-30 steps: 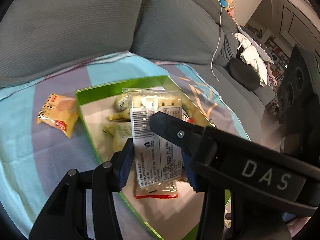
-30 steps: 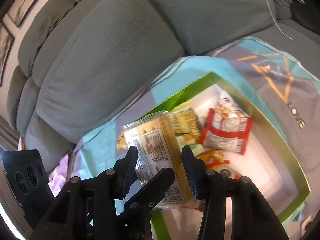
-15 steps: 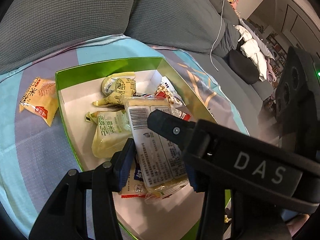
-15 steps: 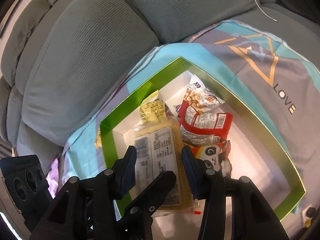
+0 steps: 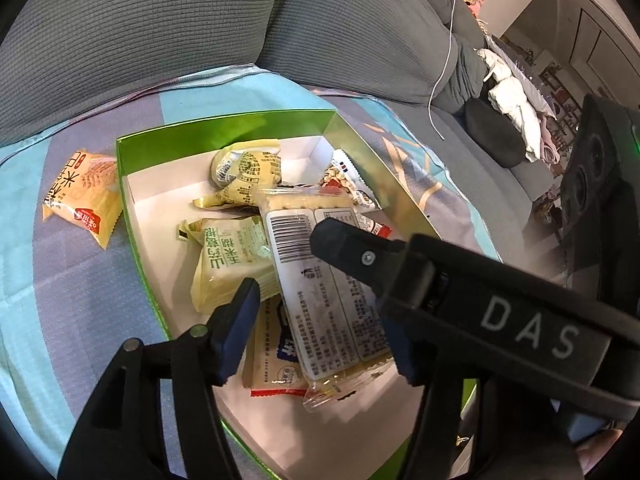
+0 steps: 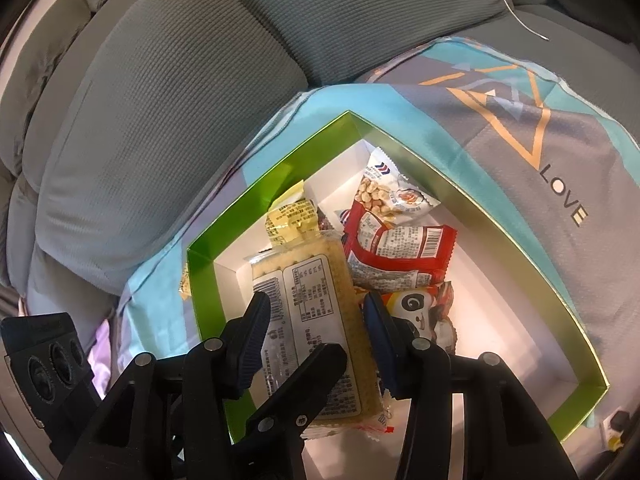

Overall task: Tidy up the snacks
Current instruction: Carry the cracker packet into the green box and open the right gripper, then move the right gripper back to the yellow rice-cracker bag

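Note:
A clear cracker pack [image 5: 320,300] with a white label lies tilted on other snacks inside the green box [image 5: 224,132]. My left gripper [image 5: 318,332] straddles it with its jaws opening; the left pad stands off the wrapper. The right gripper's finger [image 5: 352,248] crosses over the pack. In the right wrist view my right gripper [image 6: 316,336] is shut on the same cracker pack [image 6: 312,304], both pads against its long sides. The left gripper's finger [image 6: 304,384] lies across the pack's near end.
Yellow packs [image 5: 228,264], a peanut pack [image 6: 392,192], a red pack [image 6: 400,252] and a panda pack [image 6: 412,304] lie in the box [image 6: 440,172]. An orange-yellow snack [image 5: 84,196] rests outside it on the blue-grey cloth [image 6: 520,128]. Grey sofa cushions [image 6: 160,120] rise behind.
Both grippers brought the cracker pack down into the box onto the other snacks. The left jaws have widened and its left pad has come off the pack.

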`<state>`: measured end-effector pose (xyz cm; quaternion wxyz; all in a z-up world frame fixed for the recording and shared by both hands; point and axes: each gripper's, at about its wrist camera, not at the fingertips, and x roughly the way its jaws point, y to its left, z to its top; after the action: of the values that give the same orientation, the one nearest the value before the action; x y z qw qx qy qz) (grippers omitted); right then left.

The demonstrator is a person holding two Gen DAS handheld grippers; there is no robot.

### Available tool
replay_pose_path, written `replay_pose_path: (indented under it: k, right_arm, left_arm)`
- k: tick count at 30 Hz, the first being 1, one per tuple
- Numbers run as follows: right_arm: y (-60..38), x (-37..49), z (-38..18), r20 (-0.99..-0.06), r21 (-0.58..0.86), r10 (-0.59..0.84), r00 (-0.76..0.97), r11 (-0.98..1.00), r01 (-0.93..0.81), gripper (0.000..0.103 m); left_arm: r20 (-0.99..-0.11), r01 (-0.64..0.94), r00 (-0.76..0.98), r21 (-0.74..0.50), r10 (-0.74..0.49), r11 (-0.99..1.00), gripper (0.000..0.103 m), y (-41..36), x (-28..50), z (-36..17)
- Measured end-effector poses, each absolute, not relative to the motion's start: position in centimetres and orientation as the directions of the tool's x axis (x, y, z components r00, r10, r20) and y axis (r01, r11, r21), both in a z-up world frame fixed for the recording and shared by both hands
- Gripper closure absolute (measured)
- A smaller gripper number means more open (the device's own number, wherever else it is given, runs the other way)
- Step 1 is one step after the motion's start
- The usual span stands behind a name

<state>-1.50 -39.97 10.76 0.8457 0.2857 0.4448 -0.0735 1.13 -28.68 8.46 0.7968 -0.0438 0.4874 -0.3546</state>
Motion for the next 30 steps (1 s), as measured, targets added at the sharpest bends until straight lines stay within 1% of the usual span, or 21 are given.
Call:
replay_pose_path:
  k: [3, 5, 7, 11, 18, 20, 21, 28, 30]
  right_arm:
    - [-39.9, -1.5, 10.9, -0.794, 0.415, 0.127, 0.595, 0.827, 0.378, 0.052]
    - [-39.8, -1.6, 11.0, -0.793, 0.410, 0.117, 0.597, 0.829, 0.381, 0.048]
    - [-39.8, -1.7, 11.2, -0.792, 0.400, 0.102, 0.603, 0.831, 0.385, 0.042]
    - [-39.7, -1.9, 11.6, -0.788, 0.389, 0.080, 0.610, 0.833, 0.393, 0.042]
    - [-39.1, -2.2, 12.6, -0.769, 0.384, 0.070, 0.635, 0.845, 0.373, 0.041]
    - [-38.8, -2.3, 12.9, -0.762, 0.382, 0.068, 0.645, 0.850, 0.361, 0.036]
    - [-38.7, -2.3, 13.0, -0.758, 0.383, 0.068, 0.649, 0.852, 0.357, 0.032]
    - [-37.4, -2.1, 13.7, -0.737, 0.385, 0.085, 0.671, 0.868, 0.313, 0.030]
    - [-36.9, -1.8, 13.9, -0.735, 0.380, 0.085, 0.673, 0.873, 0.306, 0.030]
  left_arm:
    - [-0.746, 0.522, 0.282, -0.408, -0.603, 0.749, 0.037, -28.4, 1.1, 8.6]
    - [-0.745, 0.524, 0.296, -0.398, -0.598, 0.753, 0.035, -28.1, 1.0, 8.9]
    - [-0.742, 0.522, 0.305, -0.394, -0.597, 0.756, 0.032, -27.6, 0.9, 9.1]
    - [-0.726, 0.511, 0.320, -0.408, -0.608, 0.756, 0.025, -26.4, 1.1, 9.6]
    - [-0.709, 0.476, 0.362, -0.417, -0.605, 0.774, 0.022, -24.0, 1.6, 10.7]
    - [-0.705, 0.462, 0.376, -0.420, -0.601, 0.781, 0.022, -23.1, 1.9, 10.8]
    - [-0.707, 0.451, 0.382, -0.420, -0.596, 0.787, 0.022, -22.6, 2.2, 10.8]
    - [-0.715, 0.347, 0.418, -0.444, -0.560, 0.826, 0.021, -18.6, 4.2, 10.7]
    - [-0.722, 0.310, 0.432, -0.443, -0.540, 0.841, 0.013, -17.4, 4.7, 10.7]
